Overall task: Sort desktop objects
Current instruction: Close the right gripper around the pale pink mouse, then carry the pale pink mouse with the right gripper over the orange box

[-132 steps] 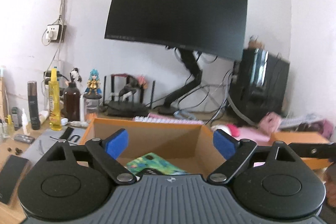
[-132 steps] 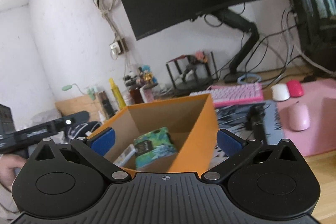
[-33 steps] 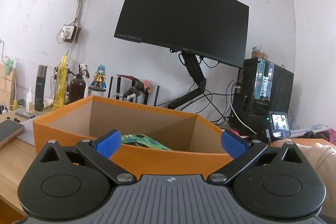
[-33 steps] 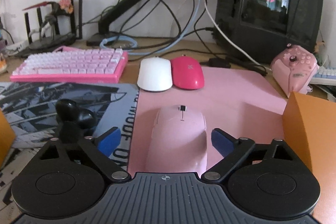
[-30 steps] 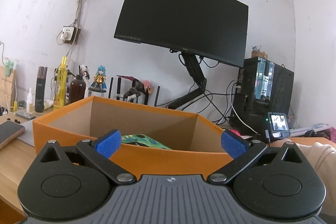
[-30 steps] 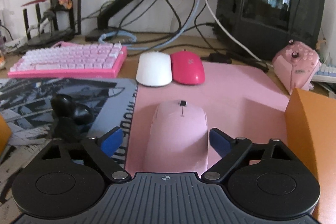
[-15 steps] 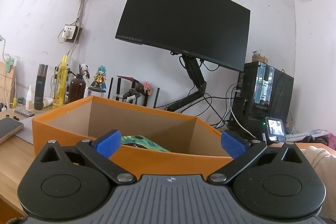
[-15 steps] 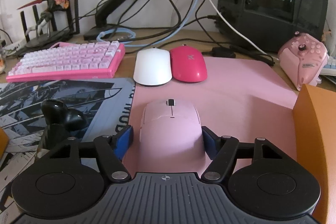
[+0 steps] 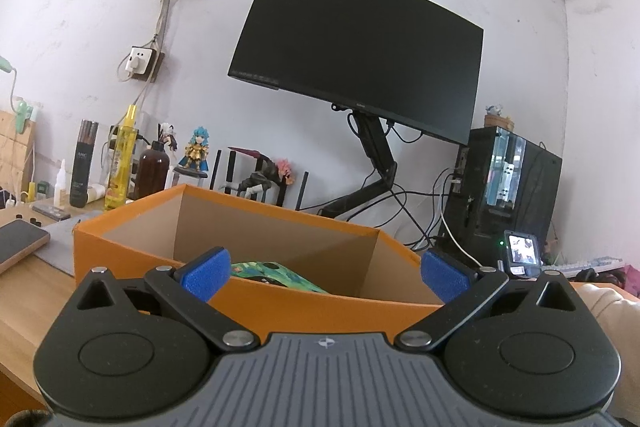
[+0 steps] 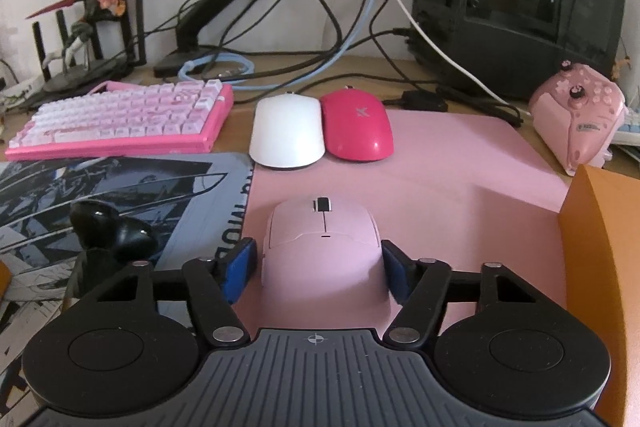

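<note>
Two blue pads of the right tool flank the pale pink mouse low in the middle of the right wrist view, and its jaws are closing on it. The right-hand pad seems to touch the mouse's side; on the left a thin strip of mat still shows, though the fisheye bend makes that hard to judge. The mouse sits on the pink mat, not yet lifted.

The main risk is a poor hold: the pads meet the rounded, smooth rear flanks, so the shell could squirt forward or tilt out as the squeeze firms up. Uneven contact could also shove it left towards the black clip-like object on the printed mat. A slide forward would knock the white mouse and magenta mouse above it.

The left tool stands wide and empty at the bottom of its view, before the orange box, where a green patterned item already lies. Another orange box edges the right wrist view; a carry could clip its wall.
</note>
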Available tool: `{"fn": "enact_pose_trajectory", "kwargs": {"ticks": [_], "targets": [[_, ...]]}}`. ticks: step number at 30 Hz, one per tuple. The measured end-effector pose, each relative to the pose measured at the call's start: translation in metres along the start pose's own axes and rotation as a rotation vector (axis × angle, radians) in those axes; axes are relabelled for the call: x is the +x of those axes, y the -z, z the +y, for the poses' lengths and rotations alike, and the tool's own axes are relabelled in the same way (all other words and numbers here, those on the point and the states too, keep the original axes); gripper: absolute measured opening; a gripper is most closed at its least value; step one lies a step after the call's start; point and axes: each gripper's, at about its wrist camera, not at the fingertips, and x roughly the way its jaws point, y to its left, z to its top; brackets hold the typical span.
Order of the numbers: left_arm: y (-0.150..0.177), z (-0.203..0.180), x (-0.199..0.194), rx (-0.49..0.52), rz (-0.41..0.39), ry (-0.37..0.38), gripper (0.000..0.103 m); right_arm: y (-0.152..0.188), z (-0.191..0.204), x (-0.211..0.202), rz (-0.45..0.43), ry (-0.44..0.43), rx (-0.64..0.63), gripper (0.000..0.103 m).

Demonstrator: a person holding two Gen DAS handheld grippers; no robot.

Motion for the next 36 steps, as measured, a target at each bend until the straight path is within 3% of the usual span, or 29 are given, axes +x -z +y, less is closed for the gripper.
{"fn": "enact_pose_trajectory", "kwargs": {"ticks": [7, 17, 24, 31, 36], "targets": [[0.001, 0.003, -0.006, -0.006, 0.002, 0.002, 0.103, 0.003, 0.007, -0.007, -0.003, 0.018, -0.026, 0.062], [-0.003, 0.01, -0.02, -0.024, -0.024, -0.007, 0.103, 0.005, 0.017, -0.053, -0.061, -0.051, -0.049, 0.062], [-0.009, 0.006, -0.033, -0.006, -0.054, -0.006, 0.103, -0.014, 0.039, -0.115, -0.157, -0.145, -0.1, 0.062], [-0.015, 0.012, -0.046, -0.004, -0.073, -0.059, 0.103, -0.031, 0.081, -0.191, -0.251, -0.295, -0.194, 0.062], [-0.018, 0.018, -0.053, -0.019, -0.082, -0.084, 0.103, -0.038, 0.125, -0.232, -0.245, -0.413, -0.279, 0.062]]}}
